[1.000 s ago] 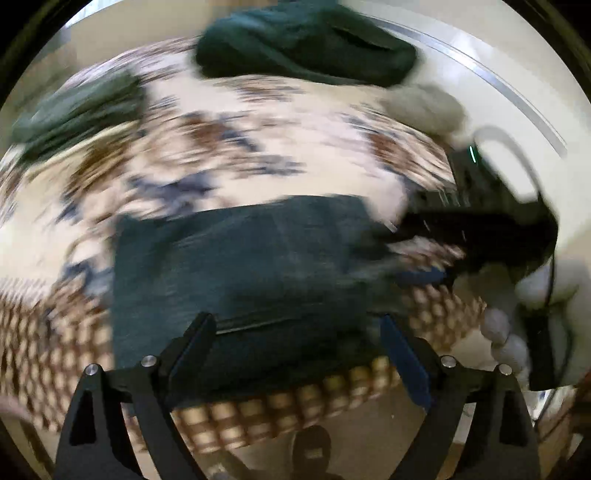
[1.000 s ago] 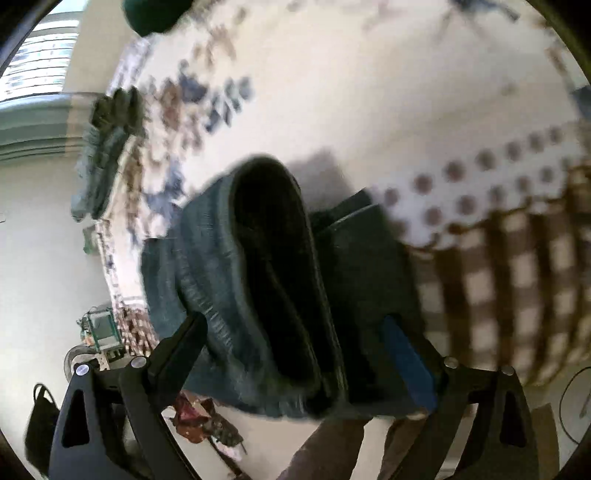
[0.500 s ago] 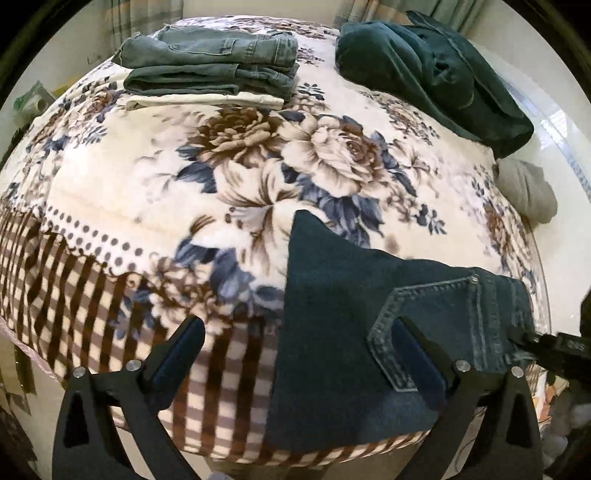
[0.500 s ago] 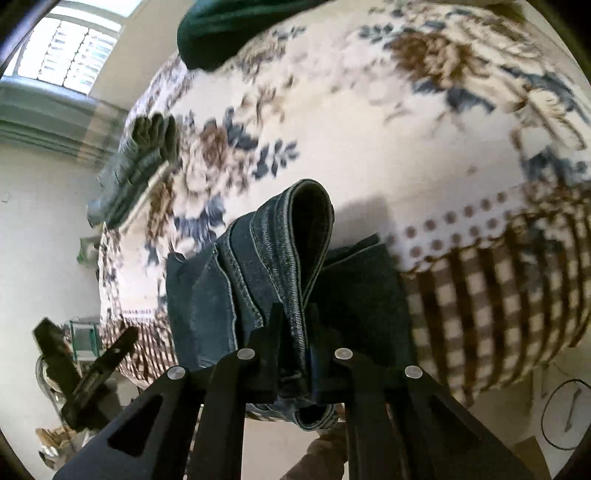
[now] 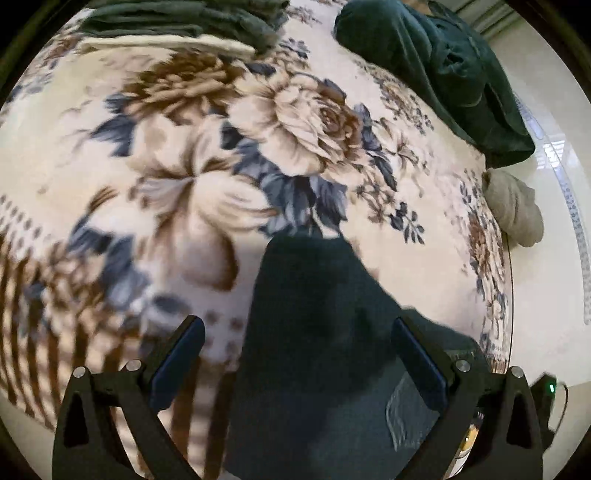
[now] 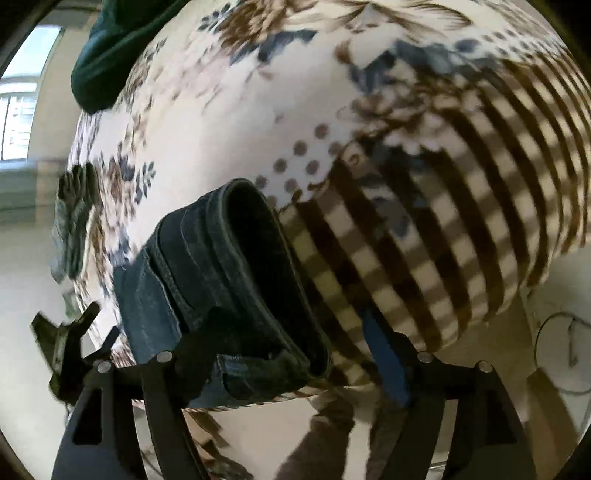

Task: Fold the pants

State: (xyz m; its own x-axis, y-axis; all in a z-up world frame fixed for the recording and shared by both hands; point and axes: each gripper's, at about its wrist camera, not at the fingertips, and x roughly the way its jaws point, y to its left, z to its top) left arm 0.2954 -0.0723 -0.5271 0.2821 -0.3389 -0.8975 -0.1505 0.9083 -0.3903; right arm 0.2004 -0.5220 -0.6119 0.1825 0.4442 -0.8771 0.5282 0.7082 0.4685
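Half a second ago your right gripper (image 6: 291,343) pinched the dark blue denim pants (image 6: 229,273) on the floral blanket (image 5: 184,184); now it's opening, waistband between unpressed pads, while your left gripper (image 5: 295,354) straddles them fully spread, gripping nothing.

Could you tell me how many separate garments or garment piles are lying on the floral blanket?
4: dark jeans at the near edge, folded grey-green pile far left, dark green garment far right, beige item at the right edge. Others may be hidden.
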